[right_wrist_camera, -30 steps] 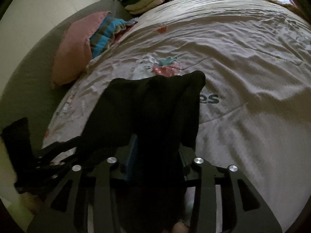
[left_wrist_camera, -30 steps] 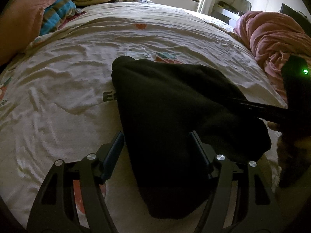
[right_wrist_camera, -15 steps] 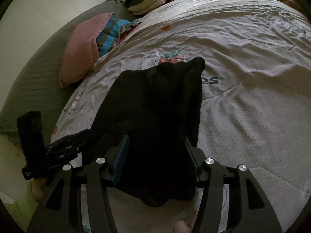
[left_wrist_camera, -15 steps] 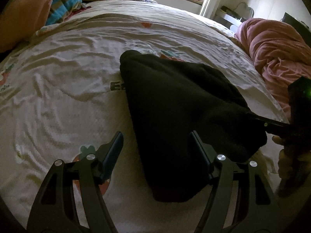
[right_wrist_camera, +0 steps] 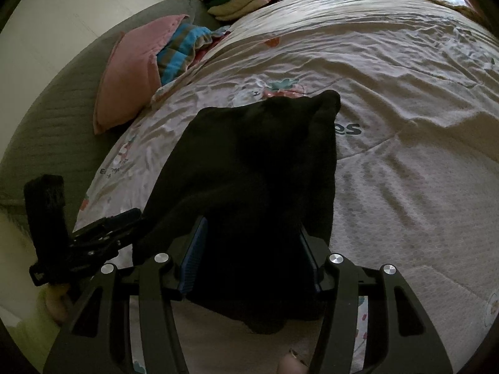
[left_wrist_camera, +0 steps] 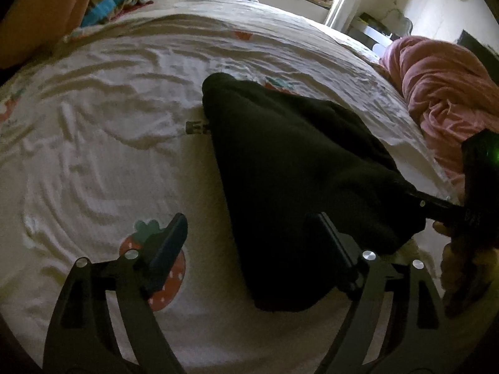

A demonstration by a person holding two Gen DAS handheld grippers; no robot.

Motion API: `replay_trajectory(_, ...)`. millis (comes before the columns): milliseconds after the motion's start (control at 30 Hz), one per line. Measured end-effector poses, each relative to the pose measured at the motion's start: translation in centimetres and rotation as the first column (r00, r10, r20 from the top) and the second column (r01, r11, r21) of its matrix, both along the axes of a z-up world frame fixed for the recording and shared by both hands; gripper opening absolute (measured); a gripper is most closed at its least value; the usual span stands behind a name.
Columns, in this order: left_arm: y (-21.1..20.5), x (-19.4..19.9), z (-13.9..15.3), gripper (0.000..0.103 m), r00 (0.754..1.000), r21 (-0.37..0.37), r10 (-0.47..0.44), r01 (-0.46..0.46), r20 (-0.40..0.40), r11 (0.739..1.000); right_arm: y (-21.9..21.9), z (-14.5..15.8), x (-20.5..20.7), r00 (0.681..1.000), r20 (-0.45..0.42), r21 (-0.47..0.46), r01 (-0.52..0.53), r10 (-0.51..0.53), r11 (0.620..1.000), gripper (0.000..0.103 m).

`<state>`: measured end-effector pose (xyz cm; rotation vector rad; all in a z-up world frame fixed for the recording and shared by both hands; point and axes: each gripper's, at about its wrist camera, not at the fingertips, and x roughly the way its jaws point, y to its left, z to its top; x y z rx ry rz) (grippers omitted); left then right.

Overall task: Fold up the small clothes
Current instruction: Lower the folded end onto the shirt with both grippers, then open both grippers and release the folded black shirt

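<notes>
A black garment [left_wrist_camera: 290, 168] lies folded on the white printed bed sheet [left_wrist_camera: 103, 143]. It also shows in the right wrist view [right_wrist_camera: 255, 162]. My left gripper [left_wrist_camera: 249, 240] is open at its near left edge; the right finger lies on the cloth and the left finger is over the sheet. My right gripper [right_wrist_camera: 249, 249] is open, with its fingers on either side of the garment's near end, holding nothing. The right gripper shows in the left wrist view [left_wrist_camera: 436, 205] at the garment's right side. The left gripper shows in the right wrist view [right_wrist_camera: 124, 221].
A pink blanket [left_wrist_camera: 446, 93] is bunched at the bed's right side. A pink pillow [right_wrist_camera: 131, 71], a striped blue cloth [right_wrist_camera: 184, 46] and a stack of folded clothes [right_wrist_camera: 240, 0] lie at the bed's far left.
The right gripper has opened and let go of the garment. Both grippers have pulled back, and the garment has settled flatter on the bed.
</notes>
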<state>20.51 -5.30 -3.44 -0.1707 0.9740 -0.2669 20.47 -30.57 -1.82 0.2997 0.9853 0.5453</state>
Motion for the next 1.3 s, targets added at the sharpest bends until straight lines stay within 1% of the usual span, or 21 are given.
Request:
replay_trajectory(67, 0.2, 0.1, -0.2, 0.075, 1.0, -0.018, 0.004, -0.004, -0.011, 1.0, 0.1, 0.0, 0.0, 1.0, 0.001, -0.004, -0.001, 0.001, 1.0, 0.053)
replay_trajectory(100, 0.2, 0.1, -0.2, 0.072, 1.0, -0.025, 0.004, -0.004, -0.014, 1.0, 0.2, 0.0, 0.0, 1.0, 0.0, -0.004, 0.0, 0.0, 1.0, 0.053)
replay_trajectory(133, 0.1, 0.2, -0.3, 0.056, 1.0, -0.038, -0.009, 0.009, -0.015, 0.999, 0.1, 0.0, 0.0, 1.0, -0.003, -0.003, 0.002, -0.002, 1.0, 0.053)
replay_trajectory(200, -0.1, 0.3, -0.4, 0.039, 0.999, -0.075, -0.039, 0.037, -0.032, 0.996, 0.2, 0.0, -0.1, 1.0, -0.005, 0.002, 0.002, -0.002, 1.0, 0.052)
replay_trajectory(267, -0.4, 0.3, -0.2, 0.037, 0.998, -0.055, -0.05, 0.048, -0.031, 0.997, 0.3, 0.1, -0.1, 1.0, -0.003, -0.001, -0.006, 0.006, 1.0, 0.05)
replay_trajectory(333, -0.5, 0.3, -0.1, 0.035, 0.998, -0.045, -0.059, 0.057, -0.033, 0.997, 0.4, 0.2, -0.1, 1.0, 0.001, -0.006, -0.009, 0.009, 1.0, 0.038)
replay_trajectory(367, -0.5, 0.3, -0.1, 0.035, 0.998, -0.044, -0.061, 0.059, -0.035, 0.997, 0.5, 0.3, 0.0, 1.0, 0.004, -0.014, -0.011, 0.011, 1.0, 0.024)
replay_trajectory(400, -0.3, 0.3, -0.1, 0.033, 0.997, -0.048, -0.061, 0.059, -0.037, 0.997, 0.6, 0.4, -0.1, 1.0, 0.012, -0.022, -0.016, 0.016, 1.0, 0.021)
replay_trajectory(467, -0.3, 0.1, 0.0, 0.032, 0.998, -0.035, -0.064, 0.063, -0.03, 0.997, 0.8, 1.5, -0.8, 0.998, 0.066, -0.028, -0.01, 0.012, 1.0, 0.021)
replay_trajectory(533, -0.6, -0.3, 0.0, 0.032, 0.997, 0.007, -0.069, 0.07, -0.016, 0.998, 1.3, 2.4, -1.8, 0.993, 0.116, -0.035, -0.023, 0.027, 0.999, 0.021)
replay_trajectory(633, -0.8, -0.6, 0.1, 0.032, 0.997, 0.018, -0.076, 0.076, -0.005, 0.997, 1.4, 1.3, -1.8, 0.995, 0.098, -0.124, 0.0, 0.013, 0.992, 0.022)
replay_trajectory(667, -0.9, -0.6, 0.1, 0.032, 0.997, 0.02, -0.078, 0.079, -0.003, 0.997, 1.2, 0.7, -1.4, 0.997, 0.079, -0.142, 0.007, 0.005, 0.99, 0.024)
replay_trajectory(733, -1.1, -0.7, 0.2, 0.033, 0.996, 0.032, -0.084, 0.084, 0.001, 0.996, 0.6, -0.8, -0.9, 0.999, 0.03, -0.157, 0.038, -0.034, 0.987, 0.038)
replay_trajectory(800, -1.3, -0.8, 0.3, 0.033, 0.996, 0.052, -0.09, 0.09, 0.006, 0.995, 0.2, -1.2, -0.9, 0.998, 0.023, -0.147, 0.059, -0.056, 0.987, 0.041)
replay_trajectory(933, -1.3, -0.9, 0.4, 0.033, 0.996, 0.051, -0.087, 0.086, 0.007, 0.995, 0.6, -0.4, -2.0, 0.995, 0.068, -0.191, 0.087, -0.075, 0.978, 0.049)
replay_trajectory(967, -1.3, -1.0, 0.4, 0.033, 0.996, 0.054, -0.087, 0.086, 0.008, 0.995, 0.7, -0.2, -2.3, 0.994, 0.079, -0.202, 0.092, -0.078, 0.975, 0.051)
replay_trajectory(1000, -1.3, -1.0, 0.4, 0.033, 0.996, 0.054, -0.087, 0.086, 0.01, 0.995, 0.8, -0.1, -2.5, 0.993, 0.088, -0.215, 0.1, -0.082, 0.972, 0.058)
replay_trajectory(1067, -1.3, -1.1, 0.6, 0.033, 0.996, 0.05, -0.085, 0.084, 0.011, 0.995, 0.9, 0.4, -3.0, 0.988, 0.119, -0.237, 0.12, -0.093, 0.964, 0.06)
replay_trajectory(1167, -1.2, -1.2, 0.8, 0.033, 0.996, 0.05, -0.085, 0.084, 0.016, 0.995, 0.7, 1.1, -4.1, 0.982, 0.155, -0.245, 0.146, -0.11, 0.958, 0.071)
replay_trajectory(1233, -1.1, -1.4, 1.1, 0.036, 0.996, 0.051, -0.085, 0.084, 0.022, 0.995, 0.6, 1.7, -4.6, 0.976, 0.182, -0.246, 0.162, -0.119, 0.956, 0.075)
replay_trajectory(1300, -1.0, -1.6, 1.4, 0.041, 0.996, 0.053, -0.083, 0.081, 0.028, 0.995, 0.4, 2.4, -5.4, 0.969, 0.209, -0.242, 0.181, -0.131, 0.953, 0.083)
